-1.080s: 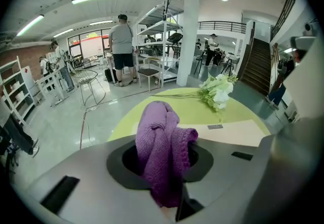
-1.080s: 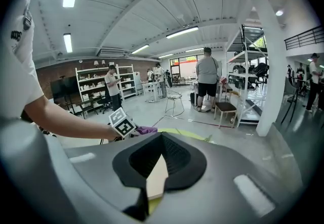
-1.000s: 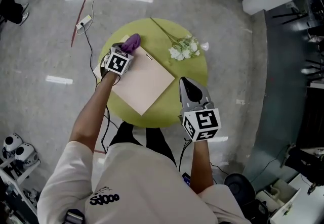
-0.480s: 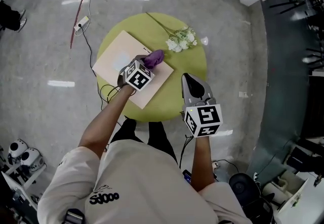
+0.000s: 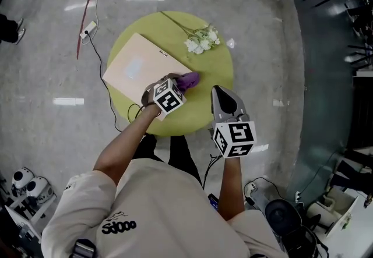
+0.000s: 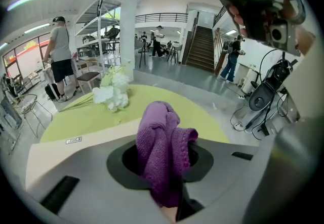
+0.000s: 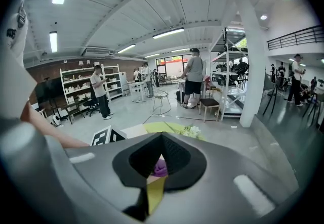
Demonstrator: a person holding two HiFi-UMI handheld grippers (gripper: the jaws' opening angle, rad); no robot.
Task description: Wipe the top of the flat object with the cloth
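Where the left gripper (image 5: 181, 84) pinches it, purple cloth (image 6: 164, 157) bunches.

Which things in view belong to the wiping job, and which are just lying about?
In the job: purple cloth, clamped in the left hand-held gripper; flat beige board; green table under it.

Lying about: white flowers; power strip and red cable on the floor; right hand-held gripper, shut and holding nothing.

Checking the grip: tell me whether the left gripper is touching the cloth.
Touching. In the left gripper view, the left gripper clamps the purple cloth between its jaws.
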